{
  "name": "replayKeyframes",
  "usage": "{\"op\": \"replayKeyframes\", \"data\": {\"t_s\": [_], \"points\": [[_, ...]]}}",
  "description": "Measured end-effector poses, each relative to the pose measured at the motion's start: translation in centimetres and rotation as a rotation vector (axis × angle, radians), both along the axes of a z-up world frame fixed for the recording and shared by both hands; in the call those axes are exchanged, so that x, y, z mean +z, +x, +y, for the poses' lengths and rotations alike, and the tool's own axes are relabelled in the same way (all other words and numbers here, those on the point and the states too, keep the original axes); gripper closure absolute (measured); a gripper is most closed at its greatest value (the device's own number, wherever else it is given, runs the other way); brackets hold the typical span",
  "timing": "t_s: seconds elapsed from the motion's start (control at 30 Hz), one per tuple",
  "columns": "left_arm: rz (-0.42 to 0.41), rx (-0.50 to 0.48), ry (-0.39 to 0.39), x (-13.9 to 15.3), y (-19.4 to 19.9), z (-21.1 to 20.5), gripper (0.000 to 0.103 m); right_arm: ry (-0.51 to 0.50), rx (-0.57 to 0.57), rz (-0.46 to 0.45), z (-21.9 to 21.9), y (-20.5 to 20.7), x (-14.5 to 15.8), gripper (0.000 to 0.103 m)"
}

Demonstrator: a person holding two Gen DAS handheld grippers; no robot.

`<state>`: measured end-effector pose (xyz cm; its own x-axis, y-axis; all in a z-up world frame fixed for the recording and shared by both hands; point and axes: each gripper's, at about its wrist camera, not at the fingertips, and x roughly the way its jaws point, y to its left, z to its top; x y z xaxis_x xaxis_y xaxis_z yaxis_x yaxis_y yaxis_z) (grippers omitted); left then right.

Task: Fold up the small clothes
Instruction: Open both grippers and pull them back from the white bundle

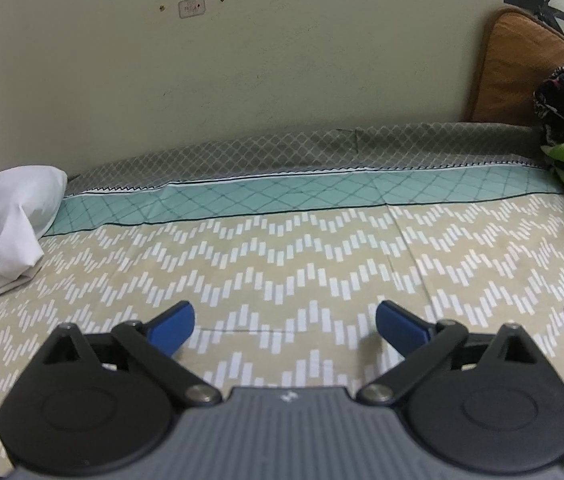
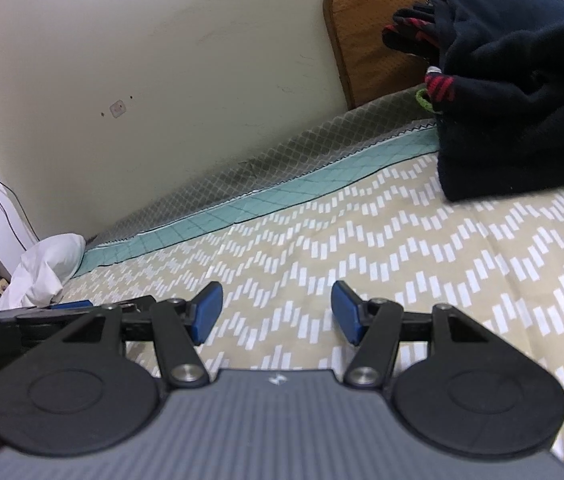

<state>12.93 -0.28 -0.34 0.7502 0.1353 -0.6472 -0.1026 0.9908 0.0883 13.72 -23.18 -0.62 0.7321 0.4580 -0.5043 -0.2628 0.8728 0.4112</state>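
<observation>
**Both grippers empty over the bed, clothes waiting at the side**

The left gripper (image 1: pixel 285 326) hangs over the beige zigzag-patterned bedsheet (image 1: pixel 322 264) with its blue-padded jaws spread wide and nothing between them. The right gripper (image 2: pixel 276 312) is likewise parted and empty above bare sheet. The heap of dark small clothes (image 2: pixel 522 92), navy with red and green showing, sits well apart at the bed's far right, against a brown cushion (image 2: pixel 366 28). The clear middle looks reserved as folding space; no garment has been fetched yet. A crumpled white cloth (image 1: pixel 1 232) lies at the left edge.
</observation>
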Motion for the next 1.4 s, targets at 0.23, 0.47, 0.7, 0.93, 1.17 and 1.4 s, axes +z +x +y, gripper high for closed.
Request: {"op": "replayKeyframes", "data": {"t_s": [0.23, 0.47, 0.7, 0.93, 1.17, 1.4], "points": [[-0.033, 0.056, -0.041, 0.4, -0.4, 1.1, 0.000, -0.038, 0.031, 0.003, 0.7, 0.0, 0.1, 0.040], [-0.053, 0.185, 0.006, 1.7, -3.0, 4.8, 0.000, -0.112, 0.093, 0.014, 3.2, 0.1, 0.4, 0.040], [-0.149, 0.390, 0.099, 5.8, -11.1, 12.4, 0.000, -0.039, 0.403, -0.040, 13.3, -1.6, 2.7, 0.038], [-0.181, 0.593, 0.186, 9.9, -22.0, 18.5, 0.000, 0.012, 0.687, -0.077, 22.1, -5.3, 3.8, 0.038], [-0.153, 0.575, 0.154, 9.8, -23.0, 18.5, 0.000, -0.033, 0.670, -0.077, 22.2, -5.5, 2.0, 0.036], [-0.076, 0.514, 0.082, 4.8, -13.0, 16.3, 0.000, -0.040, 0.464, -0.067, 20.0, -3.2, 1.9, 0.026]]}}
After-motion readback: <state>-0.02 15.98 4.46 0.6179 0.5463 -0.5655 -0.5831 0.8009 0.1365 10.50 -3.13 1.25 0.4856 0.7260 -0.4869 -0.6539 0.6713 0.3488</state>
